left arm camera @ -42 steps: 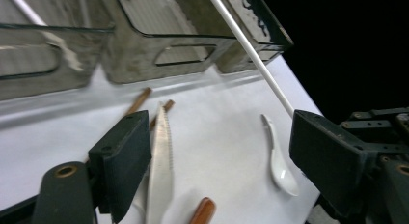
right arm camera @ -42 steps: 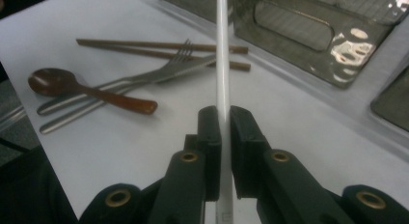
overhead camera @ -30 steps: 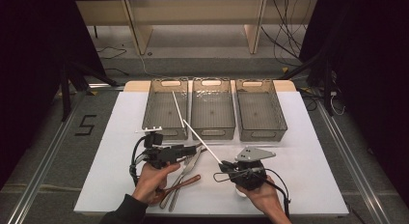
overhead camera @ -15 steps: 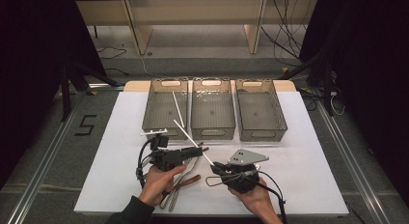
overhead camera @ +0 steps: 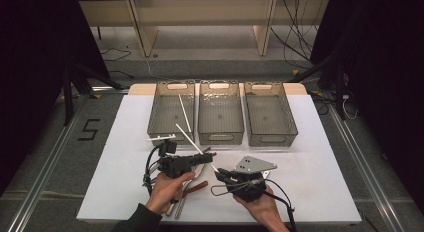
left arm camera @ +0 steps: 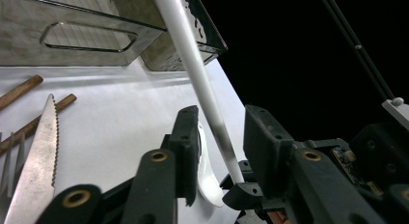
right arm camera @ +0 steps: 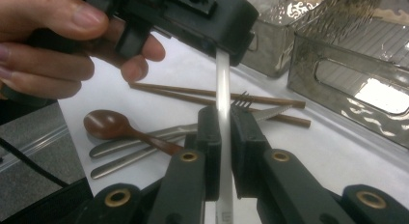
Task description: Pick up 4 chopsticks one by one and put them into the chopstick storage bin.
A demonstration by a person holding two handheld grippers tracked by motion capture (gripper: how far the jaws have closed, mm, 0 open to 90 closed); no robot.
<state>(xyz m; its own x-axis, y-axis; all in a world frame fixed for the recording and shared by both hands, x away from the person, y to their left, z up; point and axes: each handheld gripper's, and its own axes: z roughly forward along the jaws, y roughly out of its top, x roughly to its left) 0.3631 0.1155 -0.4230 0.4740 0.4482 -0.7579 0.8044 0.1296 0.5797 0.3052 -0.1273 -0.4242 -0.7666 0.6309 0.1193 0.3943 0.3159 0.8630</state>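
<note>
Two hand-held tongs meet over the near part of the white counter [overhead camera: 310,157], both at one long white utensil [overhead camera: 192,140] that rises at a slant from the right tongs toward the bins. Right tongs [overhead camera: 220,173], seen from above in the person's right hand [overhead camera: 260,209], are clenched on the lower end of that utensil; in the right gripper view the two black pads press its shaft [right arm camera: 223,137] from either side. Left tongs [overhead camera: 202,159], carried by the left hand [overhead camera: 167,189], point toward the right tongs and straddle the same shaft just above that grip; in the left gripper view the white shaft [left arm camera: 202,84] runs between the jaws with a gap on each side, so the pads do not yet press it, though the jaws have just been closing around it. Below and beside the left tongs lies a loose heap of cutlery: a serrated knife [left arm camera: 38,151], a fork [right arm camera: 212,125], a wooden spoon [right arm camera: 115,127] and brown chopsticks [right arm camera: 193,93], all flat on the counter. Beyond both tongs stand three clear plastic bins [overhead camera: 220,112] side by side, touching; the bin nearest the left tongs' side holds one more white stick [overhead camera: 185,113].
</note>
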